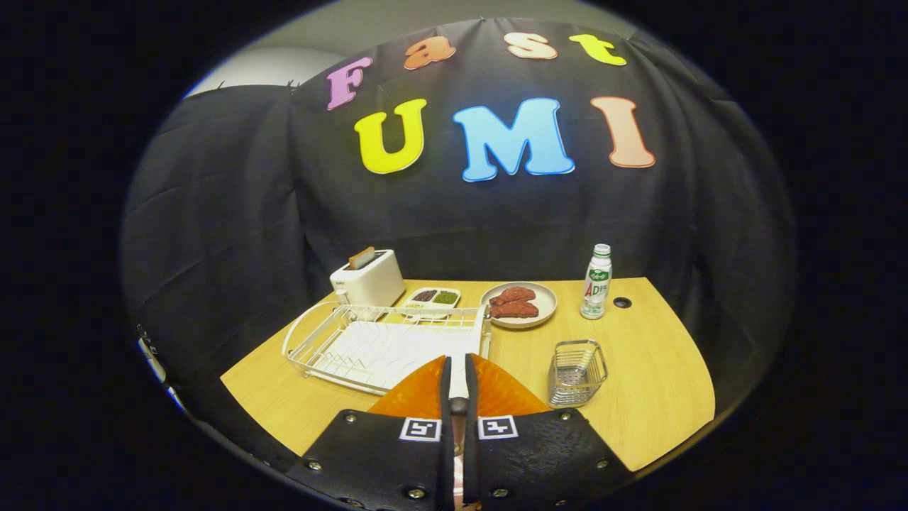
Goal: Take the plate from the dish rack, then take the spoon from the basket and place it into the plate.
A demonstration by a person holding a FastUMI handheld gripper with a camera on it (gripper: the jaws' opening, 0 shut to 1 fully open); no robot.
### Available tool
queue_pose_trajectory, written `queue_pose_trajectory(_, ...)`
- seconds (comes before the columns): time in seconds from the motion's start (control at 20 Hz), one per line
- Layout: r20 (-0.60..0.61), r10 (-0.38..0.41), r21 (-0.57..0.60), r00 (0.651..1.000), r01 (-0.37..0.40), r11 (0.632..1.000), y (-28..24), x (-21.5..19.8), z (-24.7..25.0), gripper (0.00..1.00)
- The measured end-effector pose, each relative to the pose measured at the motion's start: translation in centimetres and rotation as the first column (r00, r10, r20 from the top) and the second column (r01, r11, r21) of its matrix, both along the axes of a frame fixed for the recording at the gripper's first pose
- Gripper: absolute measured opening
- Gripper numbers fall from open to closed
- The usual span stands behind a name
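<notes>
My gripper point(458, 376) hangs over an orange plate point(417, 394) that lies on the wooden table just in front of the dish rack. The fingers are nearly together, and a thin white spoon point(458, 383) is pinched between them, seen edge-on above the plate. The white wire dish rack point(340, 339) stands beyond the fingers to the left and holds no dishes. The small metal mesh basket point(577, 372) stands to the right of the fingers, and nothing shows inside it.
At the back of the table point(660, 369) stand a white toaster point(369, 278) with a slice in it, a small divided dish point(433, 298), a plate of meat point(519, 305) and a drink bottle point(596, 282). A dark hole point(622, 302) is in the tabletop.
</notes>
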State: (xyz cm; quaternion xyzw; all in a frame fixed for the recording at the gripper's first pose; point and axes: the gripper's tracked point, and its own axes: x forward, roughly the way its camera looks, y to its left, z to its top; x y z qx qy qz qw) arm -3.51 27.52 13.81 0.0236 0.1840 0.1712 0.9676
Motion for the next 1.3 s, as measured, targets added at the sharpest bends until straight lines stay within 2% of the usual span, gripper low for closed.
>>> queue_pose_trajectory(0.35,-0.048,0.116,-0.027,0.992,-0.117,0.993,4.5,0.5,-2.9,0.05)
queue_pose_trajectory(0.55,-0.058,0.146,-0.043,0.988,-0.149,0.988,6.0,0.7,-4.0,0.05)
queue_pose_trajectory(0.85,-0.119,0.157,-0.055,0.980,-0.165,0.985,7.0,1.1,-6.6,0.05)
queue_pose_trajectory(1.0,-0.125,0.148,-0.021,0.981,-0.152,0.988,6.8,1.2,-6.2,0.13)
queue_pose_trajectory(1.3,-0.078,0.134,0.006,0.988,-0.134,0.991,5.1,1.4,-3.8,0.15)
